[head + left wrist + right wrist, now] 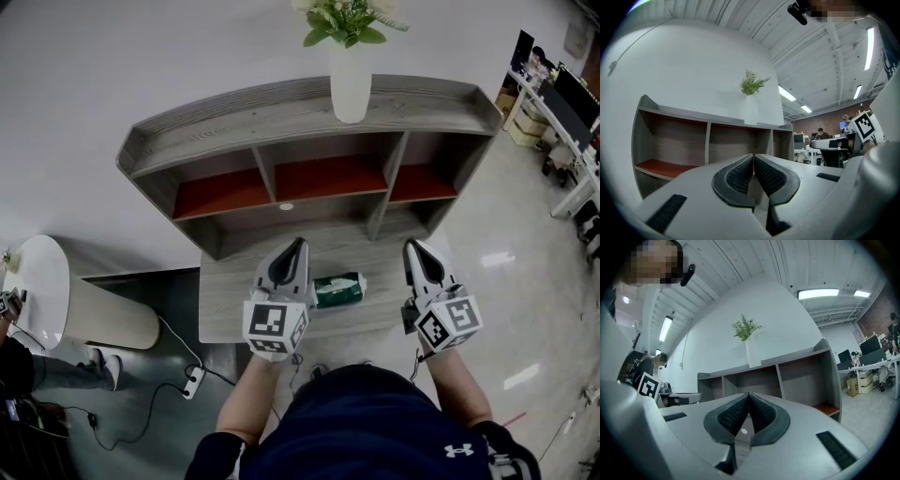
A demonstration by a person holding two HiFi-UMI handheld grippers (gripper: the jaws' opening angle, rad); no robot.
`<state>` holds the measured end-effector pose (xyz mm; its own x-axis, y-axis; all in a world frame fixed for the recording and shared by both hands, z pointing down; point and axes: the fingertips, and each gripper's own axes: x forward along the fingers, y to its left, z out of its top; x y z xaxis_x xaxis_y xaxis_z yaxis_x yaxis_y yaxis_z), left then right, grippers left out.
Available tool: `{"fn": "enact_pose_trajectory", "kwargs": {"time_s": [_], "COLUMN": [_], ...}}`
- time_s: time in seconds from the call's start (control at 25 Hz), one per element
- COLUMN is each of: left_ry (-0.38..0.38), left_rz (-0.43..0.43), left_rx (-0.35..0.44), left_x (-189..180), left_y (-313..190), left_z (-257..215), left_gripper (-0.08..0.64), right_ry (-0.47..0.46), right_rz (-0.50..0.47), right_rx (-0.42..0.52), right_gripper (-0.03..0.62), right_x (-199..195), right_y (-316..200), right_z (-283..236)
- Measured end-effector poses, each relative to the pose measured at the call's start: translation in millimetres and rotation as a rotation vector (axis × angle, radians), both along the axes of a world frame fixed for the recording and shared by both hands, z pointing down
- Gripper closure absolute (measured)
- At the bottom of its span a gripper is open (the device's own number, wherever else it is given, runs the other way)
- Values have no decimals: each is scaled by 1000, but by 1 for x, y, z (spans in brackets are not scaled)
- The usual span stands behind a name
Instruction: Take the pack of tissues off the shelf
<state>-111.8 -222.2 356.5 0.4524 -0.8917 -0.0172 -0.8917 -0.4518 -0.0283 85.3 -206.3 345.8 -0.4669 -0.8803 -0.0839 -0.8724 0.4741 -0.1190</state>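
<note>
Tissue pack (338,290) lies on the table (225,314) just before the shelf (309,108) (its compartments look bare), so the job seems done. Left tongs (299,246) and right tongs (414,246) flank it, both pinched together on nothing, probably idle.

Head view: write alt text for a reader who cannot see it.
A green pack of tissues lies on the grey desktop between the left claw and the right claw, both shut and holding nothing. Behind stands a grey shelf with three red-floored compartments, a white vase of greenery on top.
</note>
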Motion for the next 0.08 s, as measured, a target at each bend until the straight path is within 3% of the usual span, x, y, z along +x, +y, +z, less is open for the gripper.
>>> {"fn": "enact_pose_trajectory", "kwargs": {"time_s": [0.08], "left_ry": [0], "left_rz": [1], "left_rx": [-1], "left_x": [-1], "left_y": [-1], "left_z": [1], "left_gripper": [535], "right_ry": [-9], "right_rz": [2], "right_rx": [-3], "right_gripper": [580], "right_x": [-1], "right_y": [0], "right_z": [1]}}
